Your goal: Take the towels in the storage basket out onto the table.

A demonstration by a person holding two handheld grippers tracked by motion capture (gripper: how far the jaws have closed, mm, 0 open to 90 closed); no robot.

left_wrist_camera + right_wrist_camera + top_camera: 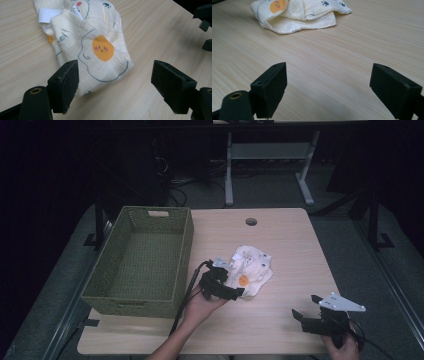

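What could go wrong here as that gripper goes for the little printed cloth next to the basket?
The left gripper is open, its jaws astride the near corner of the folded cloth. Closing there might catch only the top layer, so the cloth could unfold or trail when lifted. The jaws sit close to the table, so they may scrape the wood. If it is bound for the green basket, a hanging cloth might snag on the rim.
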